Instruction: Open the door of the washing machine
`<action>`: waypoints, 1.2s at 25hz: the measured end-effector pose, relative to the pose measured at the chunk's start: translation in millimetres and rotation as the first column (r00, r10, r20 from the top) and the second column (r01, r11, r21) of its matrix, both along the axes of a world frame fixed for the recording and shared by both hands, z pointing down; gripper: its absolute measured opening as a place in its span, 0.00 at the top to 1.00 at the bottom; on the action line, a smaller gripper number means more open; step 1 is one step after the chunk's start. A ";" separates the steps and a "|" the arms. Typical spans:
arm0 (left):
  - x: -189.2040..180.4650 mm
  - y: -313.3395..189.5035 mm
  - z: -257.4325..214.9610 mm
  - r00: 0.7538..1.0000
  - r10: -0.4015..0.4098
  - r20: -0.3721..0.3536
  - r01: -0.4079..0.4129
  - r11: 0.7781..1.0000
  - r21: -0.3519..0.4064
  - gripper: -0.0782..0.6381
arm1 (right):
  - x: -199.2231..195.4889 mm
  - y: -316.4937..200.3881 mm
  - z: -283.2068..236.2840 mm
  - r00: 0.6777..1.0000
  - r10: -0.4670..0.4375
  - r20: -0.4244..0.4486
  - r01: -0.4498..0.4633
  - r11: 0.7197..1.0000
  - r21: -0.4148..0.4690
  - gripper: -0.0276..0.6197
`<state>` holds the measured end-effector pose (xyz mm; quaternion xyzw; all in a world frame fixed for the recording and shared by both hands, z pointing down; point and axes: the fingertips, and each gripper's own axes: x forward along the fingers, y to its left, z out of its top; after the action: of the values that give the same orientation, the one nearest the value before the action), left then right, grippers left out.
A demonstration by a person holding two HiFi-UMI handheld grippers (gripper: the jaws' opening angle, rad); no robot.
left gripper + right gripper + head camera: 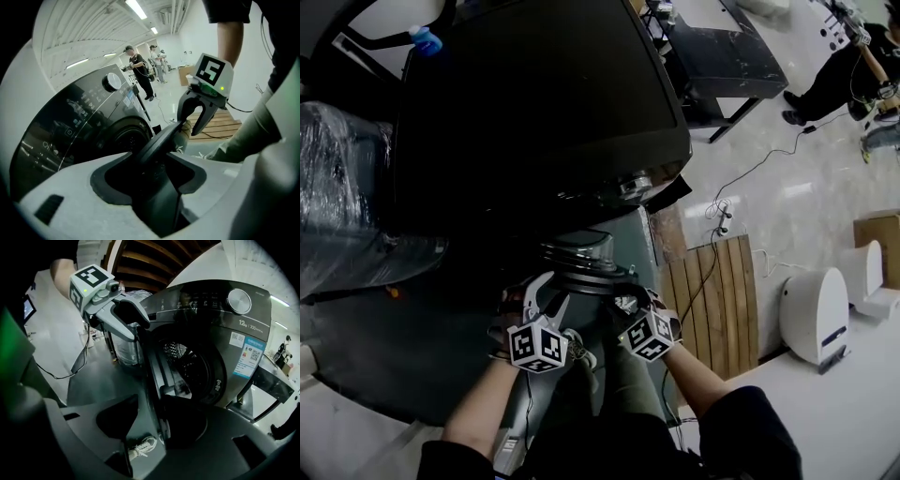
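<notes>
The dark washing machine (534,103) is below me, its top towards the head view. Its round door (581,267) stands swung out and shows edge-on between my two grippers. The left gripper (540,298) and the right gripper (636,302) flank that door rim. In the left gripper view the door rim (161,140) runs through the gap of the left gripper (154,178), whose jaws stand apart. In the right gripper view the door edge (154,380) lies between the spread jaws of the right gripper (159,427), and the open drum (187,364) shows behind it.
A wooden pallet (722,291) and a white appliance (816,314) lie to the right, with a cable (741,178) on the floor. A plastic-wrapped object (347,206) stands left. A black table (722,56) is farther back. People (138,70) stand in the distance.
</notes>
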<state>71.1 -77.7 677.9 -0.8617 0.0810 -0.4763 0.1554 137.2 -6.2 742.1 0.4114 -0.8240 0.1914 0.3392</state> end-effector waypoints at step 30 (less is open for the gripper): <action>-228.9 94.3 -0.1 0.546 -0.827 -0.132 0.687 0.532 -0.495 0.51 | -134.9 23.5 -138.8 0.989 -0.055 0.135 0.035 0.988 0.151 0.67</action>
<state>-157.8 16.6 677.8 -0.8182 0.3840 -0.3388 -0.2613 2.3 17.3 603.3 0.4025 -0.8666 0.1499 0.2539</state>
